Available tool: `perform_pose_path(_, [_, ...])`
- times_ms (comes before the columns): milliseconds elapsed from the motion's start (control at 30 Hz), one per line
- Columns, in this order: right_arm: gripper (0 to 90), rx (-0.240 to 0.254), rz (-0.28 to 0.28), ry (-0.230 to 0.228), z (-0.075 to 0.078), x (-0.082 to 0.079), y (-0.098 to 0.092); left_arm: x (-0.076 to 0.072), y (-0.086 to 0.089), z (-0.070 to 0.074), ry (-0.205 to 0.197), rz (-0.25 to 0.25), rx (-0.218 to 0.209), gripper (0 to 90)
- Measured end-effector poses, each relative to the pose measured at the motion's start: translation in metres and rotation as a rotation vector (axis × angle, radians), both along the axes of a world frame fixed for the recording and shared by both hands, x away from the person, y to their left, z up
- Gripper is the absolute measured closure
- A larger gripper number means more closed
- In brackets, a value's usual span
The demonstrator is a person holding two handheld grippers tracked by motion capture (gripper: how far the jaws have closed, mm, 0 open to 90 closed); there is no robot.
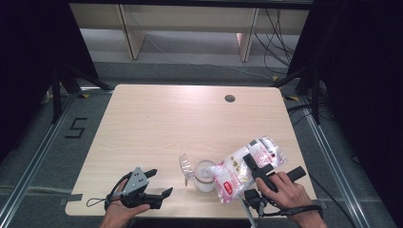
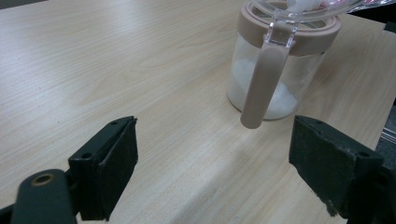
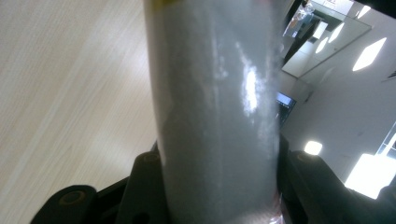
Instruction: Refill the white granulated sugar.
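Observation:
A clear jar (image 1: 205, 176) with a pink rim and some white powder in it stands near the table's front edge; its flip lid (image 1: 185, 166) is up. In the left gripper view the jar (image 2: 275, 70) shows a pink handle (image 2: 262, 88). My right gripper (image 1: 254, 166) is shut on a clear plastic bag of white powder (image 1: 240, 171), tilted with its lower end over the jar's mouth. The bag (image 3: 217, 107) fills the space between the right jaws. My left gripper (image 1: 159, 183) rests open at the front left, pointing at the jar with nothing between its jaws.
The light wooden table (image 1: 166, 118) has a round cable hole (image 1: 230, 98) at the back right. Black frames and cables stand around the table, and a wooden bench (image 1: 190, 23) lies beyond it.

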State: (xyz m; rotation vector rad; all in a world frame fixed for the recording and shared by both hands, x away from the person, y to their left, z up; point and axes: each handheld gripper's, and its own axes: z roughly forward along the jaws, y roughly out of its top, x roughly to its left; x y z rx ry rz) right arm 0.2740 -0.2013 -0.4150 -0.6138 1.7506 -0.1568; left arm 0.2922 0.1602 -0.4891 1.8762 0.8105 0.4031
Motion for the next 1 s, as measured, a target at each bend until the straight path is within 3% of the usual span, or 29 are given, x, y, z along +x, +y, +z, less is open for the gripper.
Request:
perform_pose_path(233, [64.6, -0.004, 0.006, -0.002, 0.0013, 0.0002, 0.0002, 0.0, -0.0001, 0.0, 0.001, 0.0, 0.001, 15.3])
perform_pose_path(300, [64.6, -0.042, 0.037, -0.009, 0.004, 0.0019, 0.0014, 0.0, -0.0001, 0.0, -0.002, 0.0, -0.002, 15.3])
perform_pose_path(333, [64.6, -0.013, 0.013, -0.003, 0.0024, 0.0002, 0.0007, -0.0007, 0.0001, 0.0006, -0.001, 0.006, 0.006, 15.3])
perform_pose_path(467, [64.7, 0.001, 0.005, -0.004, 0.0013, -0.0003, 0.0003, 0.0, -0.0001, -0.0001, 0.0, -0.001, 0.001, 15.3])
perform_pose_path(500, [64.7, -0.029, 0.026, -0.009, 0.0031, 0.0013, 0.0008, 0.0001, -0.0002, -0.0002, 0.001, -0.001, 0.002, 15.3])
perform_pose_path(533, [64.7, -0.028, 0.024, -0.006, 0.0028, 0.0013, 0.0008, 0.0, -0.0002, -0.0002, 0.001, -0.001, 0.001, 15.3])
perform_pose_path(567, [64.7, 0.005, 0.003, 0.002, 0.0005, -0.0001, 0.0003, -0.0001, -0.0002, 0.0, 0.001, 0.0, 0.001, 15.3])
perform_pose_path(767, [64.8, -0.02, 0.027, -0.002, 0.0029, 0.0017, 0.0015, -0.0007, 0.0006, 0.0015, 0.0, 0.006, 0.0, 15.3])
perform_pose_path(800, [64.8, 0.003, 0.004, 0.0, 0.0017, 0.0005, 0.0001, -0.001, 0.0003, 0.0014, 0.003, 0.007, 0.0, 15.3])
perform_pose_path(1000, [64.8, 0.013, -0.001, 0.0, 0.0015, 0.0, -0.0011, -0.0009, 0.0, 0.0012, 0.0, 0.006, 0.0, 15.2])
